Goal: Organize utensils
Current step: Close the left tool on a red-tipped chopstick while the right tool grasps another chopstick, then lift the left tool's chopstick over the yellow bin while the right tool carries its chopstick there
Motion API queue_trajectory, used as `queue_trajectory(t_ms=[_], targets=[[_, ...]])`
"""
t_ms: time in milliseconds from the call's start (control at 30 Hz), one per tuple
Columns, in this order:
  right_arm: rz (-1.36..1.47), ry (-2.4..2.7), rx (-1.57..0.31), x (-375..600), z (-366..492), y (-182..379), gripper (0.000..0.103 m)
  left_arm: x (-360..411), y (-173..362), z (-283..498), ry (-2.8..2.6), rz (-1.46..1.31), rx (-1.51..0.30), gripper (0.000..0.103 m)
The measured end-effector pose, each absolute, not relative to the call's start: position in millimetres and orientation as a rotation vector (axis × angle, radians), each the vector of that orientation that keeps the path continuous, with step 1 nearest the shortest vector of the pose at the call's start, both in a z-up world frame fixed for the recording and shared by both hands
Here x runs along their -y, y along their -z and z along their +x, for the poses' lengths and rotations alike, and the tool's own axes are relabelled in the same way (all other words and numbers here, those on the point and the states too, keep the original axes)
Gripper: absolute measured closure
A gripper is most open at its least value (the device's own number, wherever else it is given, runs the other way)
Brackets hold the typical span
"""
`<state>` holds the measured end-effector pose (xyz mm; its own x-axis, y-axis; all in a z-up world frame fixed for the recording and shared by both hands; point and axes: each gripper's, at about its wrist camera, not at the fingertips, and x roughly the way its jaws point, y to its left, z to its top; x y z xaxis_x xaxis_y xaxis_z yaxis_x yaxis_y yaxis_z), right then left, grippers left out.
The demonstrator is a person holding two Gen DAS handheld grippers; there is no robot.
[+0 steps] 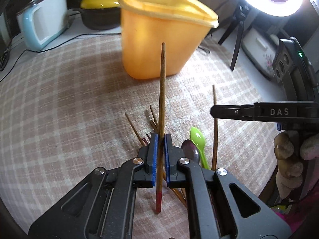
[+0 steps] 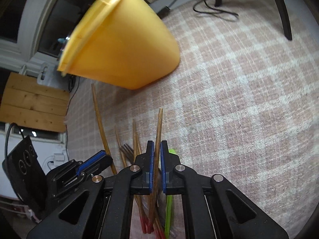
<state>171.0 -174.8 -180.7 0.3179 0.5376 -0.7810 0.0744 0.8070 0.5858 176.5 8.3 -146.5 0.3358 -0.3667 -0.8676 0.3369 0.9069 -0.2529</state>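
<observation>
text: "DAS" | carrier: black body of the right gripper [image 1: 215,112] | view: left wrist | lettering: raised, pale capitals on black | other readable text in either view: none

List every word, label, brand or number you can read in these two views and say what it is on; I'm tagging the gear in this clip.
"DAS": raised letters on the black arm of the right hand-held gripper, seen in the left wrist view.
Nothing else is readable: the yellow container, the blue-and-white appliance and the floral-patterned white appliance show no legible text. The right wrist view shows no text.
</observation>
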Motion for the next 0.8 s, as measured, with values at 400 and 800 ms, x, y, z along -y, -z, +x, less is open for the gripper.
queue_trajectory(t_ms=[400,800], targets=[[0.455,-0.392,-1.044,197,146,126,0.098,-36,87,163,0.424,-0.157,-0.968,0.099],[0.398,-0.413,-0.867,210,136,57,0.099,-42,38,173,0.411,-0.198,-0.827,0.099]])
